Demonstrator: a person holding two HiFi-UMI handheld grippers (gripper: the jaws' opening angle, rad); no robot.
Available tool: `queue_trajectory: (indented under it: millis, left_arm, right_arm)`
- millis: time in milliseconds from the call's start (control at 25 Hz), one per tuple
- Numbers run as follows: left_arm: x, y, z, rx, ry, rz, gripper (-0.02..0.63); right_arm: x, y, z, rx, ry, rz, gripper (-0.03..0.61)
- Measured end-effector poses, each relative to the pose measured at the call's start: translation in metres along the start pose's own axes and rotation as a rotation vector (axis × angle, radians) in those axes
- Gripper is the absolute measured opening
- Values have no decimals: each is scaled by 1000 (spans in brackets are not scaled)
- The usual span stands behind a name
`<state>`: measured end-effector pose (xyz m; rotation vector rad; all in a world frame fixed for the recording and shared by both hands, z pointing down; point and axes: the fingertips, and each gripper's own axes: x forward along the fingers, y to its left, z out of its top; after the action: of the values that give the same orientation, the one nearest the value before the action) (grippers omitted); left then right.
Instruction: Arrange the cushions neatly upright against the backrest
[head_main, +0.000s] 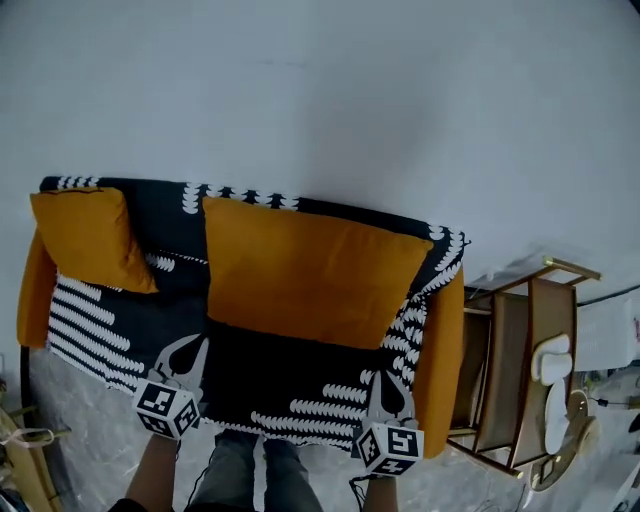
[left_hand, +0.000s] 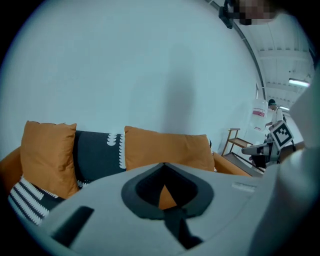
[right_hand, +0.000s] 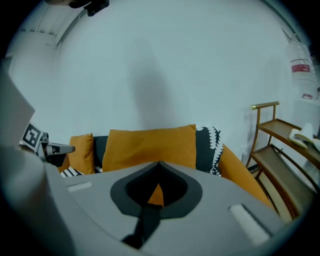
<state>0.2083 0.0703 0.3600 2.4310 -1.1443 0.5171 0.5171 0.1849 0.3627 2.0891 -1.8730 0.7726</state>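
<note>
A wide orange cushion (head_main: 310, 270) stands upright against the backrest of the sofa (head_main: 290, 385), which wears a black cover with white patterns. A smaller orange cushion (head_main: 90, 238) leans upright at the sofa's left end. My left gripper (head_main: 190, 348) and right gripper (head_main: 384, 378) hover over the seat's front edge, both shut with nothing between the fingers and apart from the cushions. In the left gripper view the jaws (left_hand: 164, 166) meet at a point before the wide cushion (left_hand: 167, 147) and the small one (left_hand: 47, 155). The right gripper (right_hand: 159, 165) faces the wide cushion (right_hand: 150, 147).
A wooden shelf rack (head_main: 520, 350) stands right of the sofa's orange armrest (head_main: 440, 360). A bare white wall (head_main: 330, 100) rises behind the backrest. The person's legs (head_main: 250, 470) are at the sofa's front, between the two grippers.
</note>
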Motion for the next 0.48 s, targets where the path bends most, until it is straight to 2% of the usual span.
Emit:
queue_trajectory:
  millis: [120,280,400,480]
  left_arm:
    - [-25,-13,19,12,-25,-11,-2]
    - [-51,-25,37,11,-59,11,-2]
    - [-67,-32,55,-2,-101,27,-2]
    - [-75,-41,69,24,-129,15,-2]
  right_arm:
    - [-23,19,16,-13,-22,39,12]
    - [-45,39,41,-80,-47,61,14]
    - [-61,42,60,-67,-80,62,14]
    - [-72,40,76,-67,-108,52,13]
